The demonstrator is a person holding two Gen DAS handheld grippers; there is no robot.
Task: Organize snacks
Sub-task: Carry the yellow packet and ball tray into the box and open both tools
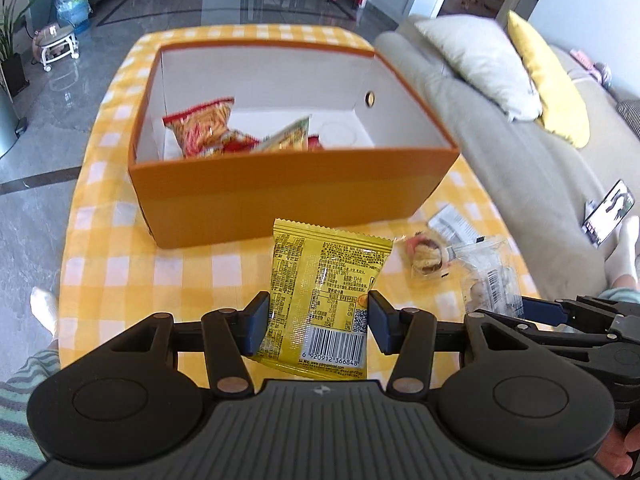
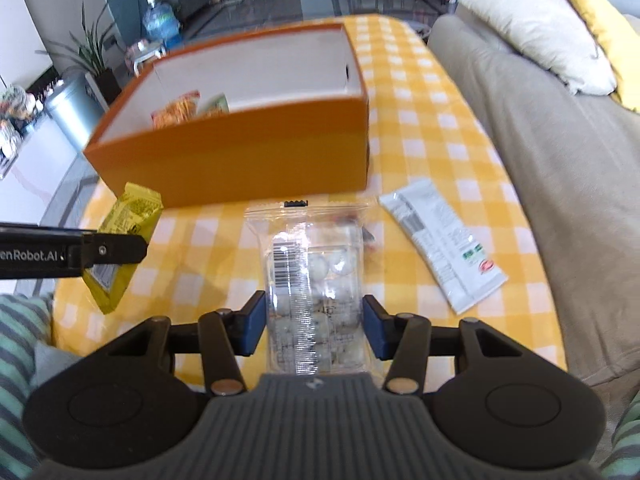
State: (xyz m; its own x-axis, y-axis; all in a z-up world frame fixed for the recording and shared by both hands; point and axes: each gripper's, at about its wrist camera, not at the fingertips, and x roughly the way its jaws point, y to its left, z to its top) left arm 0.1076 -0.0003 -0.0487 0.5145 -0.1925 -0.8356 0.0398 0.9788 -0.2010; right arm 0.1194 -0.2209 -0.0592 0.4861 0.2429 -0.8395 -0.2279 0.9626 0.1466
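Observation:
My left gripper is shut on a yellow snack packet and holds it upright above the table, in front of the orange box. The box holds a red-and-yellow snack bag and a green-edged packet. My right gripper is shut on a clear packet of white candies, held just above the checked cloth. The yellow packet and the left gripper's finger show at the left of the right wrist view. The orange box stands ahead of it.
A white-grey wrapper bar lies on the yellow checked tablecloth to the right. A small clear pastry packet lies near the box. A grey sofa with cushions runs along the right edge. A phone lies on the sofa.

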